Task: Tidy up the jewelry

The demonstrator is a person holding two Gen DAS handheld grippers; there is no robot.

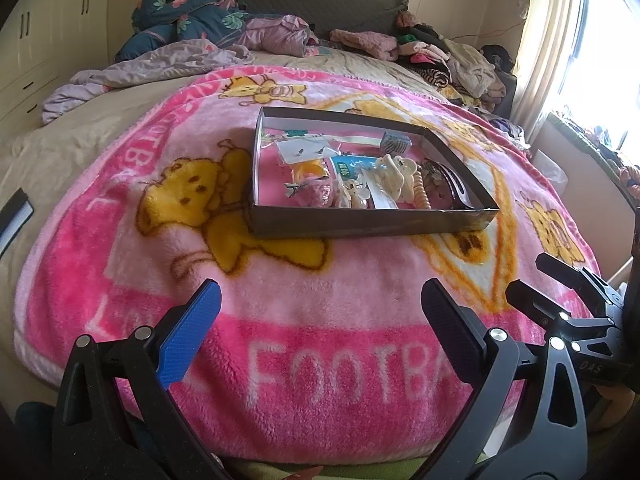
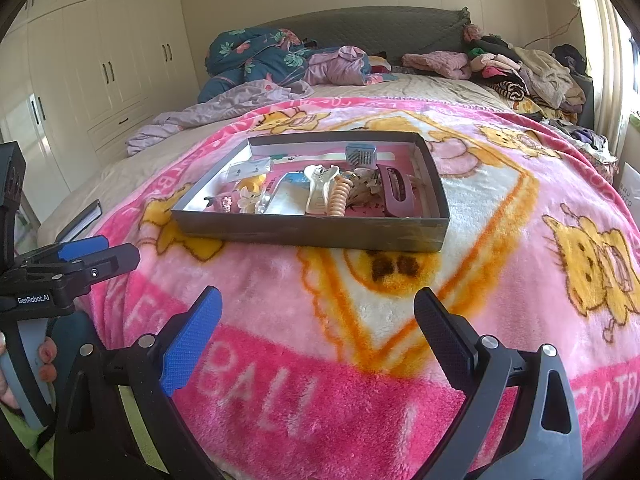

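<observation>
A shallow dark cardboard tray (image 1: 360, 226) (image 2: 312, 232) sits on a pink blanket on the bed. It holds mixed jewelry and hair items: a cream hair claw (image 1: 394, 174) (image 2: 318, 188), a peach coil hair tie (image 2: 340, 198), a mauve hair clip (image 2: 396, 192), earring cards in plastic (image 1: 304, 150) (image 2: 250, 168) and a small striped box (image 1: 395, 142) (image 2: 361, 155). My left gripper (image 1: 320, 316) is open and empty, well short of the tray. My right gripper (image 2: 318, 328) is open and empty too, also short of the tray.
The pink cartoon blanket (image 1: 280, 300) (image 2: 500, 208) covers the bed's near part. Crumpled bedding (image 2: 256, 60) and clothes piles (image 2: 528, 68) lie at the head. Wardrobes (image 2: 100, 60) stand left, a window (image 1: 600, 40) right. A dark notebook (image 2: 80, 220) lies at the bed's left edge.
</observation>
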